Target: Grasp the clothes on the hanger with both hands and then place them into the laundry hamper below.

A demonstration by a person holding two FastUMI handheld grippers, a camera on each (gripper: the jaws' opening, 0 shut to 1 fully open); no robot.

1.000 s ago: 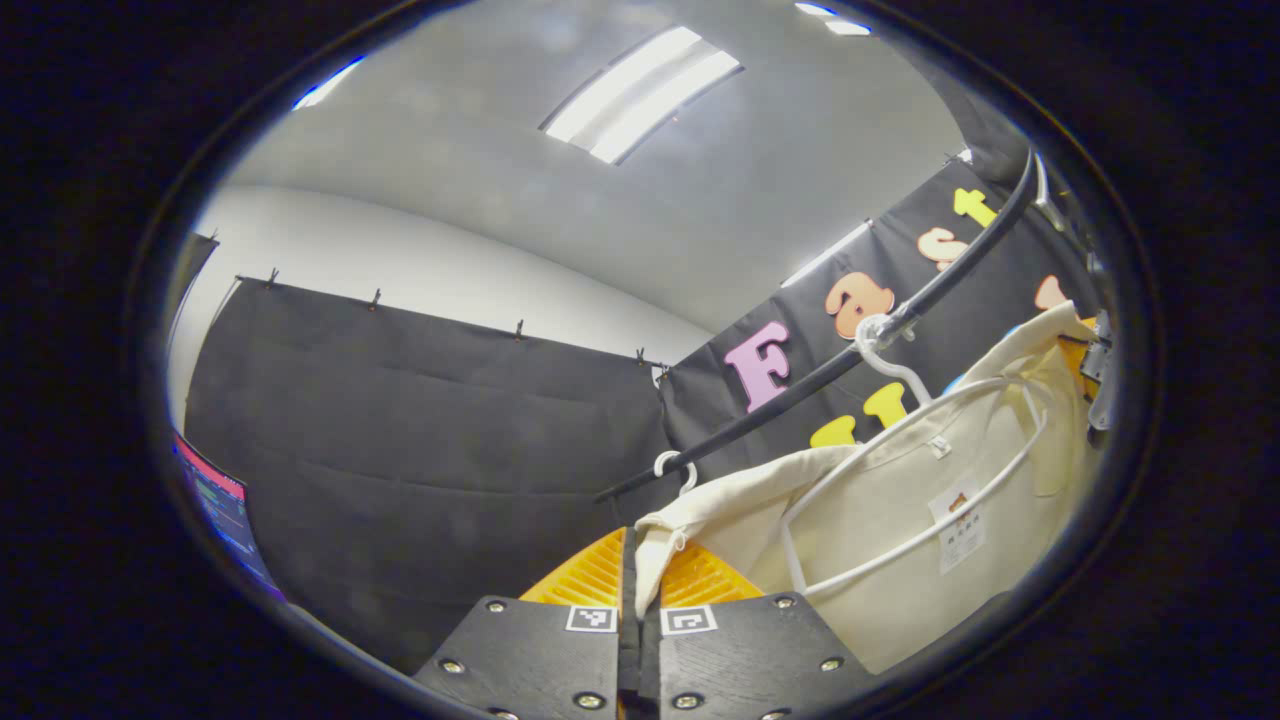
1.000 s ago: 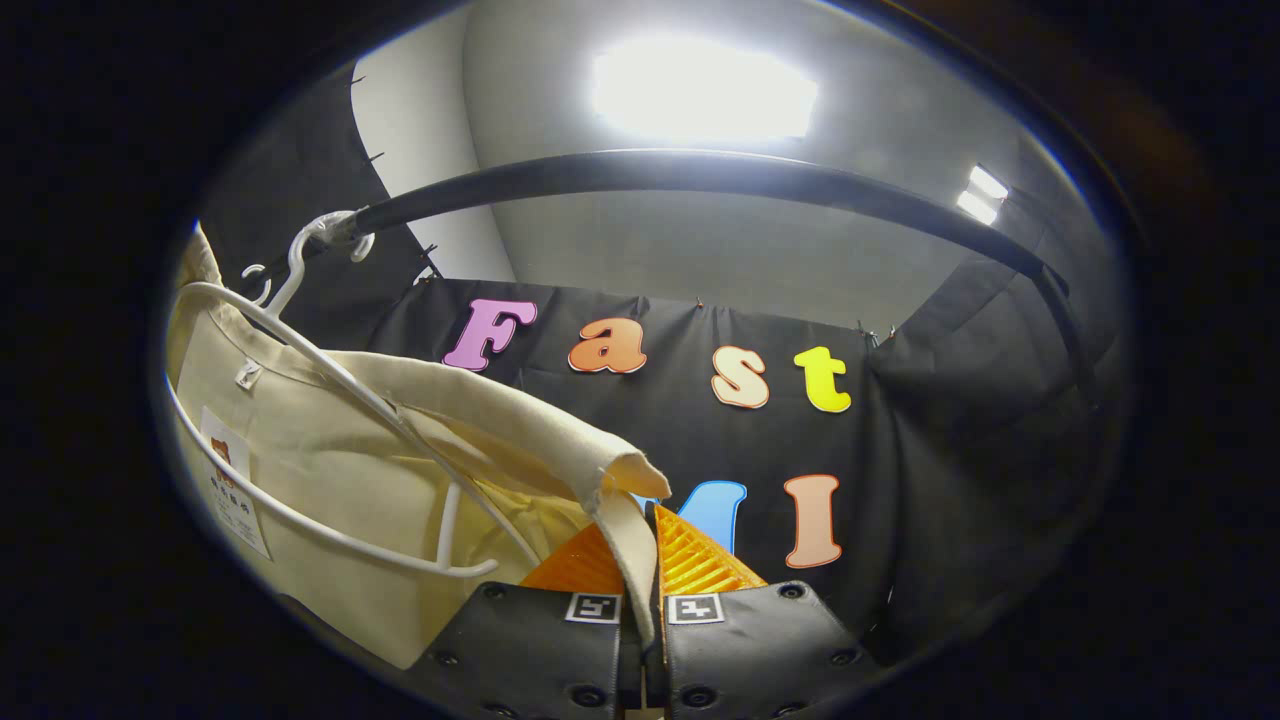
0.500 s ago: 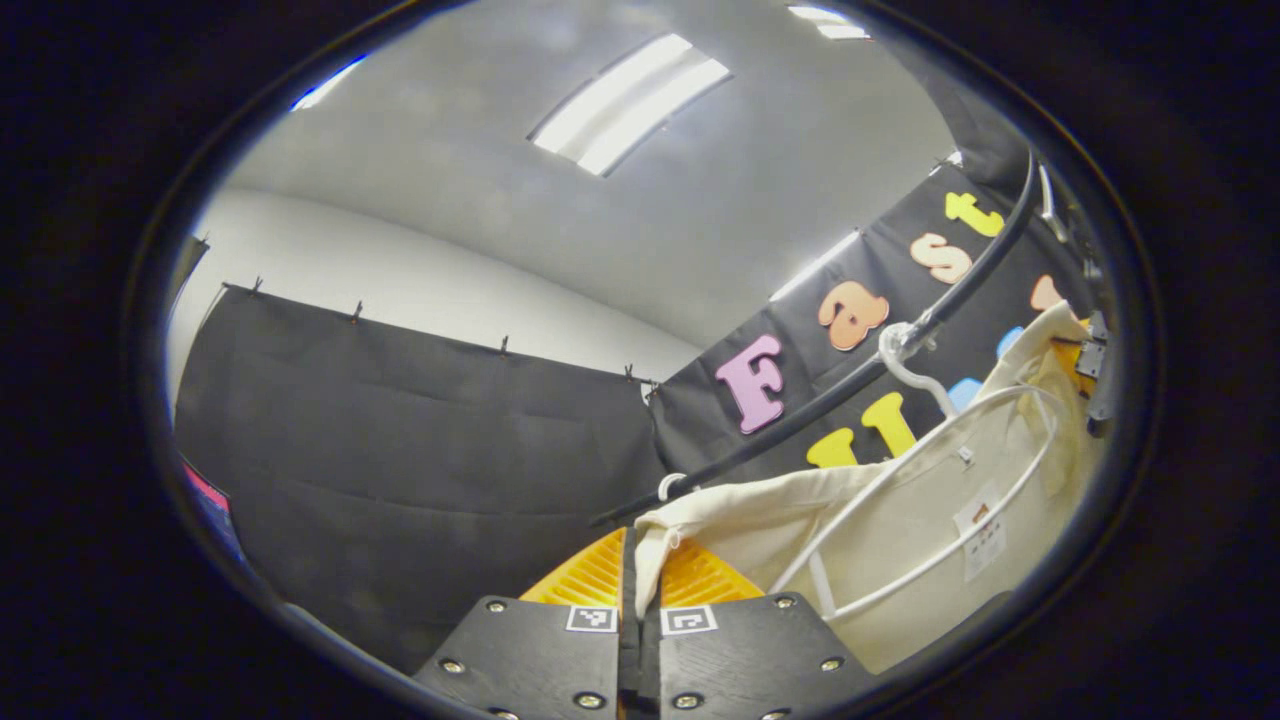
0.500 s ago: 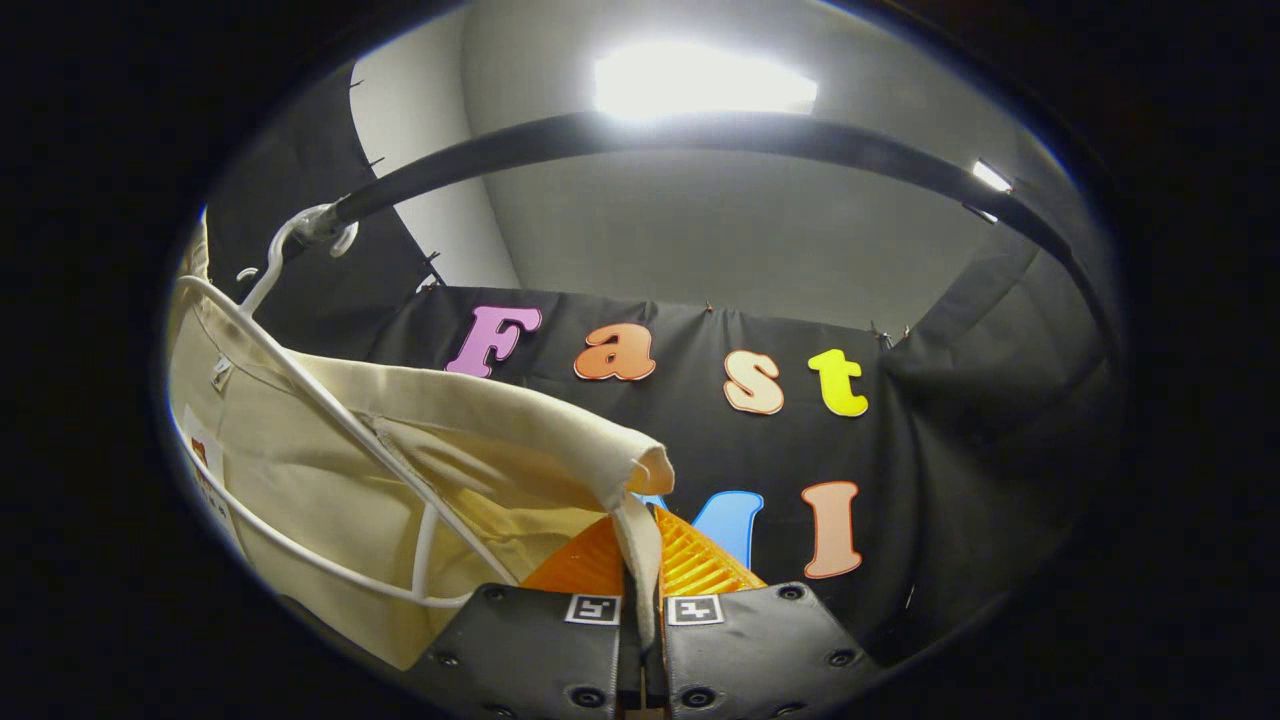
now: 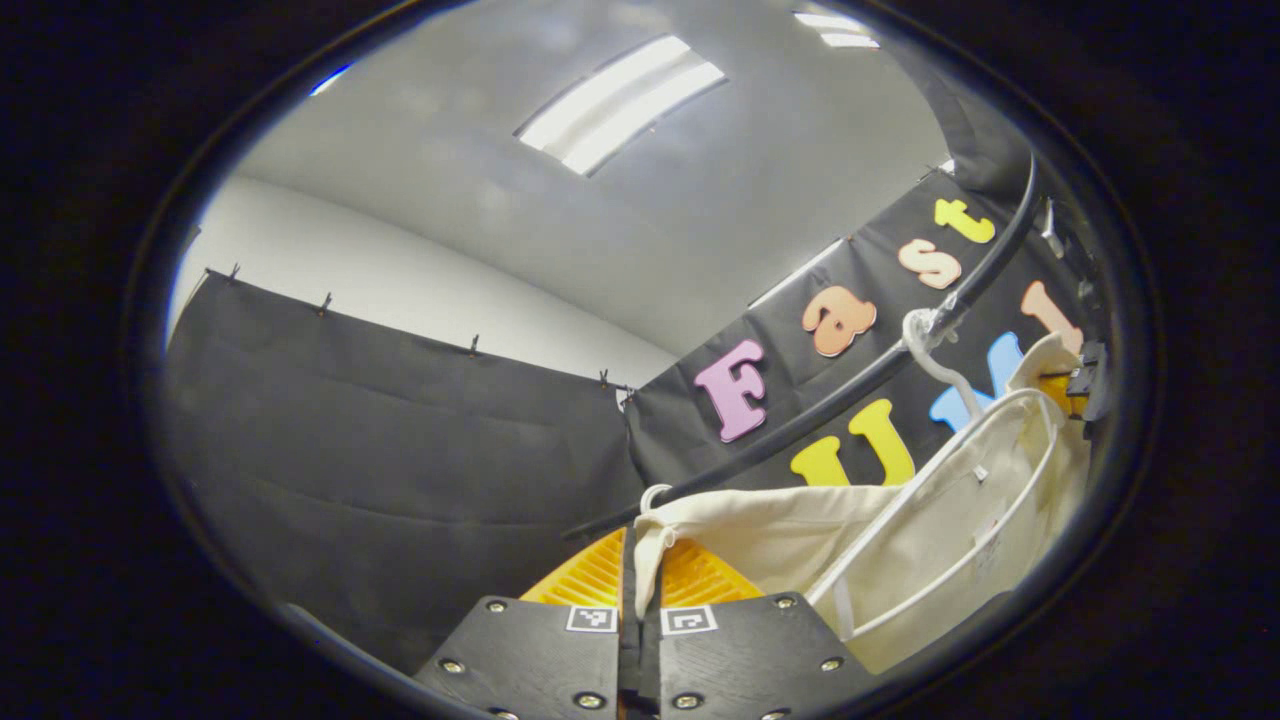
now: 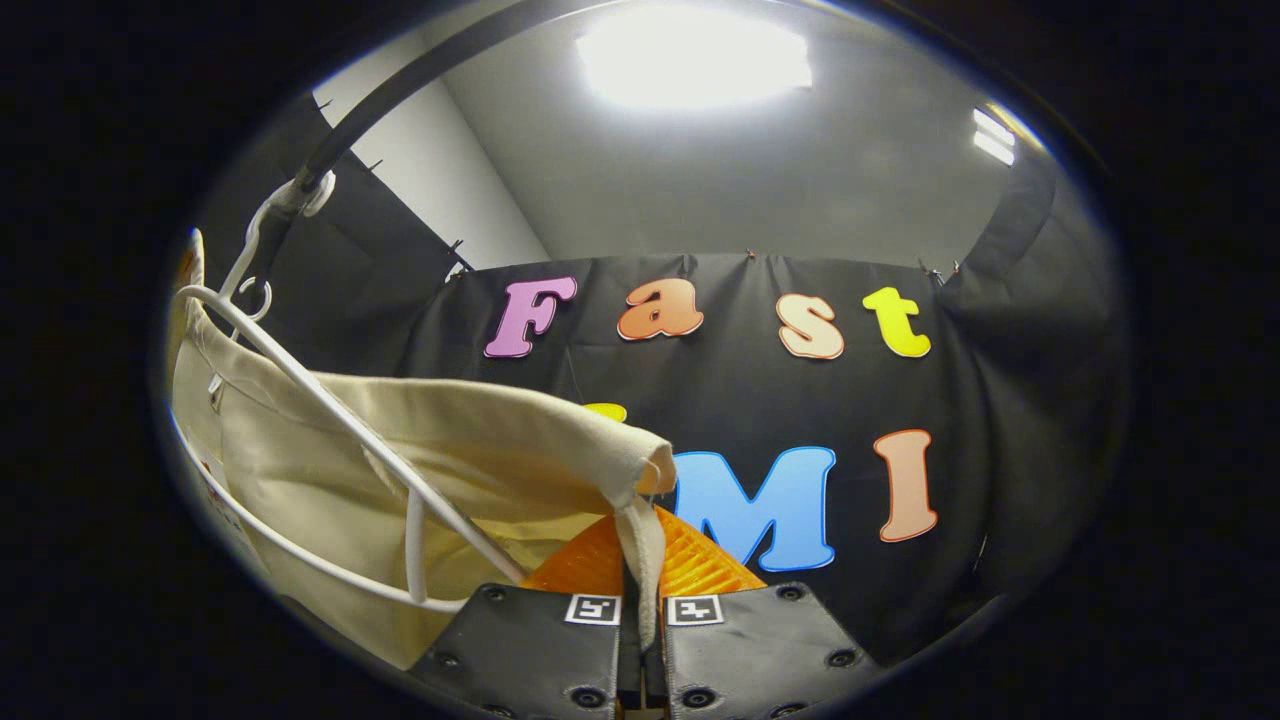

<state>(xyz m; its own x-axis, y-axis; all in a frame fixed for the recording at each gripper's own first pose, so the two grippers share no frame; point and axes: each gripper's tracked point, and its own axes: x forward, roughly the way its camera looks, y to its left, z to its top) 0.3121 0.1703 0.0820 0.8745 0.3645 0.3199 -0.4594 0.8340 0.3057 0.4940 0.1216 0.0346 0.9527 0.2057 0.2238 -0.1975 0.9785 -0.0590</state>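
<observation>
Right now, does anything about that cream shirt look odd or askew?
Yes. The cream shirt is stretched out sideways, each end pinched in a gripper, while the white hanger sits inside it, hooked on the black rail.

Black cloth walls, grey ceiling, ceiling lights

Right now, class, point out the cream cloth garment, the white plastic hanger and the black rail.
Cream cloth garment (image 6: 480,450), right gripper view, shoulder panel.
White plastic hanger (image 6: 330,405), right gripper view, sloping arm.
Black rail (image 5: 800,420), left gripper view, mid-span.

Black screwed tongs with square markers
</observation>
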